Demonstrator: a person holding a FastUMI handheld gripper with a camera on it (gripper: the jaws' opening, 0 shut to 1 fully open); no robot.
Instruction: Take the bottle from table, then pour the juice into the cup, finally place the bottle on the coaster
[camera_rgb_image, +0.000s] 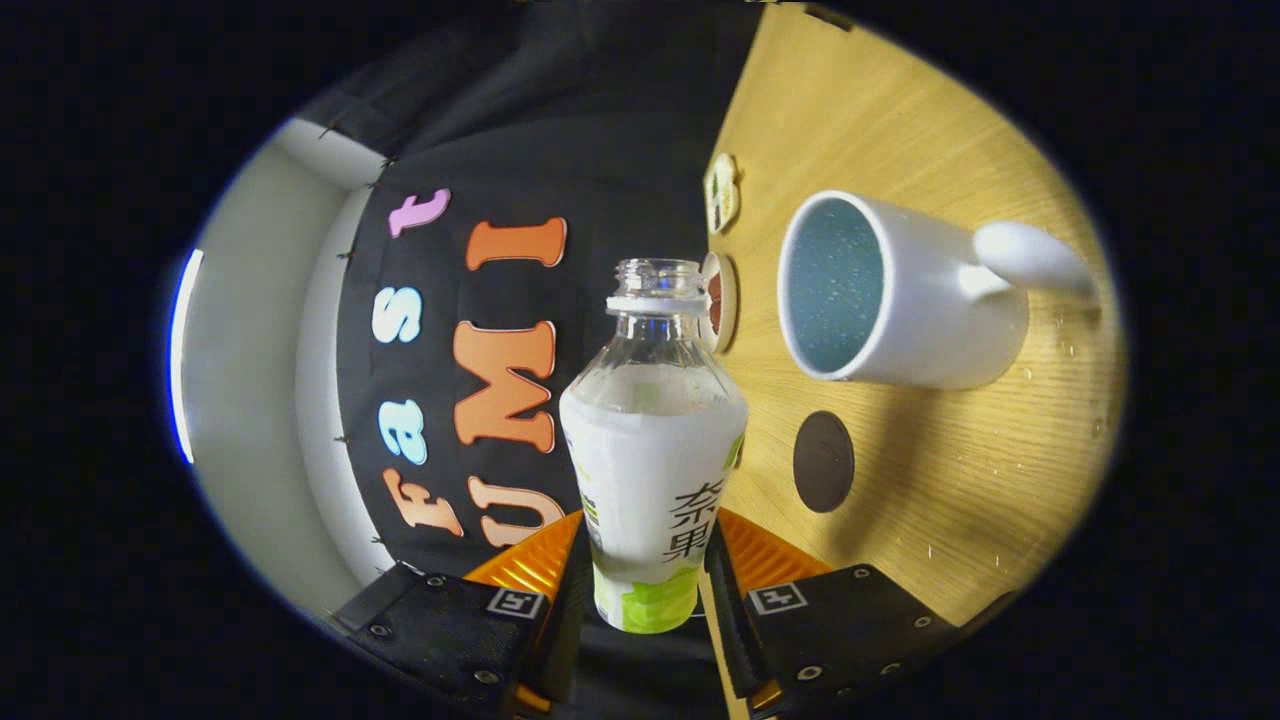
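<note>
Bottle (652, 450) first: it sits right between my two fingers, and both fingers (735, 590) press on its sides, so my claw (645, 585) is holding it tight. My claw view is turned on its side, so the bottle is tipped over sideways above the wooden table (960, 480). Its cap is off and the mouth is open. Inside I can see pale cloudy juice up to the shoulder. A white and green label wraps its body.

Beside the bottle's mouth stands the white cup (890, 290), blue inside, with its handle pointing away from the bottle. The cup is near the bottle but not touching it. Between the bottle's body and the cup lies a dark round coaster (823, 461), flat on the table.
</note>
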